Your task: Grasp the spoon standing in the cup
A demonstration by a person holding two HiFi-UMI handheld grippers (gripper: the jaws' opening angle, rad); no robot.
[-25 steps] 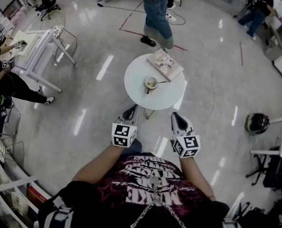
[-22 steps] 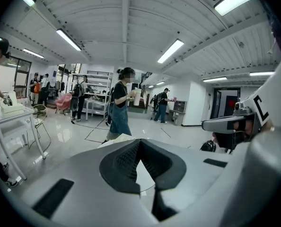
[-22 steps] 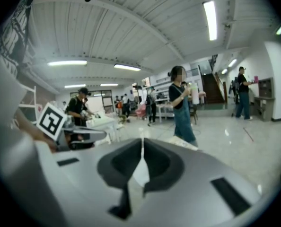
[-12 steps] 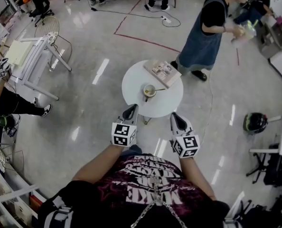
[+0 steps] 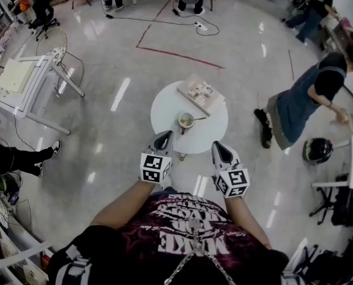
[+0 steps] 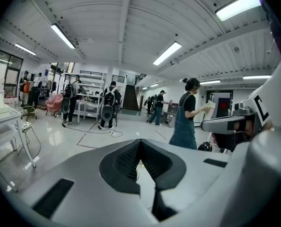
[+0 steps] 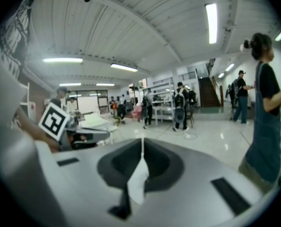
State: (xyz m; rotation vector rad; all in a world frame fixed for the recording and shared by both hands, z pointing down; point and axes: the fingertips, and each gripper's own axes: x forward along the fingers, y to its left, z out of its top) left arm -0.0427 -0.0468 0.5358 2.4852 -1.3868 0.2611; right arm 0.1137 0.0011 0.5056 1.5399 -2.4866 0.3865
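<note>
The thin metal spoon (image 5: 199, 119) leans in the small pale cup (image 5: 186, 122) on the round white table (image 5: 164, 108). The left gripper (image 5: 163, 138) and right gripper (image 5: 220, 149) hover at the table's near edge. Both pairs of jaws are closed together and hold nothing.

1. Floor (image 5: 93, 129): polished, glossy, mirrors the ceiling lights.
2. Table (image 5: 164, 108) top: smooth white, low sheen.
3. Left gripper (image 6: 139, 160) shell: matt grey plastic; pads (image 6: 124, 160) black, ribbed.
4. Shirt (image 5: 191, 230): printed cloth.
</note>
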